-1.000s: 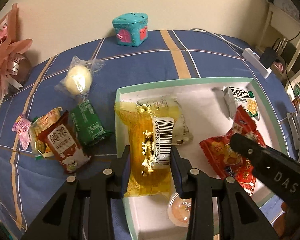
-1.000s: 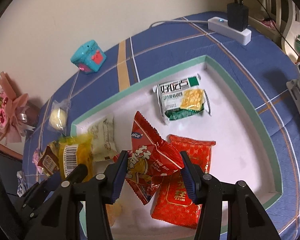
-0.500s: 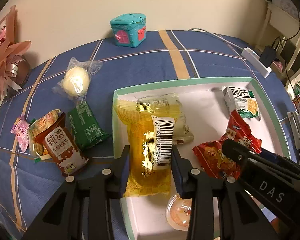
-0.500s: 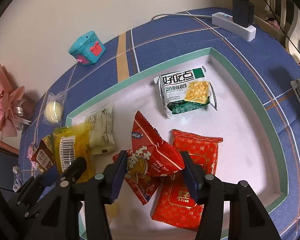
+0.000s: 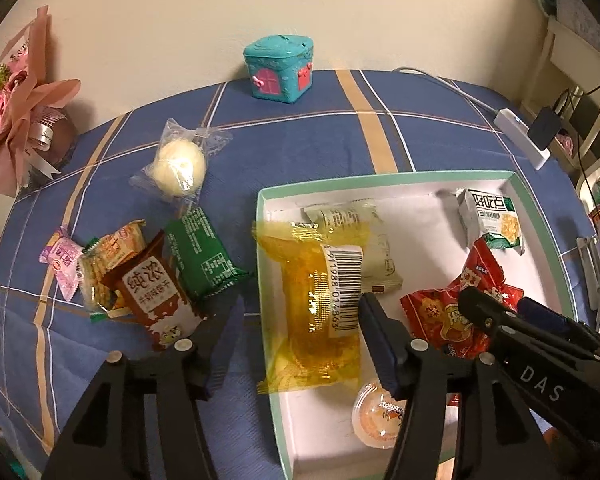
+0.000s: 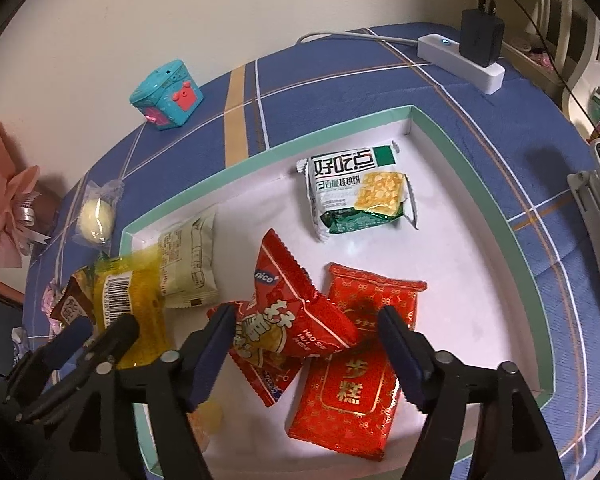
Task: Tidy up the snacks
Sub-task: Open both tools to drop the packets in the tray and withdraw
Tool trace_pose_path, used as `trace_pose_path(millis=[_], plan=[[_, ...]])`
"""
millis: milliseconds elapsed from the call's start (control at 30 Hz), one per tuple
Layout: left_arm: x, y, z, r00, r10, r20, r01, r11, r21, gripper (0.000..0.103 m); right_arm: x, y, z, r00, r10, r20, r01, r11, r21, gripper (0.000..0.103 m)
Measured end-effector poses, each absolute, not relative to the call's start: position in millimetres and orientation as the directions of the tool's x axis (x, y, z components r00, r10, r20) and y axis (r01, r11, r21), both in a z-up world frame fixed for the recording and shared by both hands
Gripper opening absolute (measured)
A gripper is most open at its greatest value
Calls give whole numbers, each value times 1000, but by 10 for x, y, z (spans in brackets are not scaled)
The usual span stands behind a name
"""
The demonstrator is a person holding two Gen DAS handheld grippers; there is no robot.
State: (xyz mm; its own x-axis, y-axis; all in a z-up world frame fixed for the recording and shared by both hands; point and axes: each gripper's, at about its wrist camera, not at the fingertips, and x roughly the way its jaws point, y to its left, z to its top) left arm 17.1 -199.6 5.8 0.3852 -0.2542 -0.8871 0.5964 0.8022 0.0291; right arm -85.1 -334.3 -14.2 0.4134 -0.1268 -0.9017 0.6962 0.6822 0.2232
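A white tray with a mint-green rim [image 5: 380, 179] lies on the blue checked cloth. My left gripper [image 5: 298, 322] hangs over the tray's left wall, its jaws opening. Between them lies a yellow packet [image 5: 312, 312] with a barcode, and the pads stand clear of it. My right gripper [image 6: 306, 320] is over the tray's near middle, its jaws opening too. A puffed red snack packet [image 6: 300, 320] rests between them on a flat red packet [image 6: 356, 372]. A cream packet [image 6: 188, 256] and a white-green cracker packet [image 6: 360, 192] also lie in the tray.
Left of the tray lie a wrapped bun [image 5: 178, 166], a green packet [image 5: 202, 256], a brown packet [image 5: 152, 288] and a pink candy [image 5: 62, 256]. A jelly cup [image 5: 376, 412] sits in the tray's near corner. A teal toy house [image 5: 280, 68], a bouquet [image 5: 16, 120] and a power strip [image 6: 460, 60] line the back.
Both grippers have gone from shut on their packets to open. The yellow packet now lies across the tray's left wall, and the red packet rests in the tray.
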Motion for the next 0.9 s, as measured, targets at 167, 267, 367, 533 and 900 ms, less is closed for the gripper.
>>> trace_pose_path(millis=[167,267,367,533,900], plan=[[206,-1941,108,390,-209,-897,570,820,56,74,-861,-3326,-76,409,-133,-903,698,683,215,82],[255,-1863,131,385,-197,-901,544,838,49,74,-868,-3298,-37,405,-135,-904,697,685,210,82],[304,-1781,155,392,-179,-902,514,856,53,74,-869,-3284,-7,403,-133,-905,694,690,208,82],[408,-1622,188,411,-159,-898,444,895,44,99,-861,-3260,19,412,-131,-902,681,702,209,83],[586,-1350,105,439,-47,-897,318,942,106,103,-805,-3224,27,422,-153,-894,671,716,194,103]])
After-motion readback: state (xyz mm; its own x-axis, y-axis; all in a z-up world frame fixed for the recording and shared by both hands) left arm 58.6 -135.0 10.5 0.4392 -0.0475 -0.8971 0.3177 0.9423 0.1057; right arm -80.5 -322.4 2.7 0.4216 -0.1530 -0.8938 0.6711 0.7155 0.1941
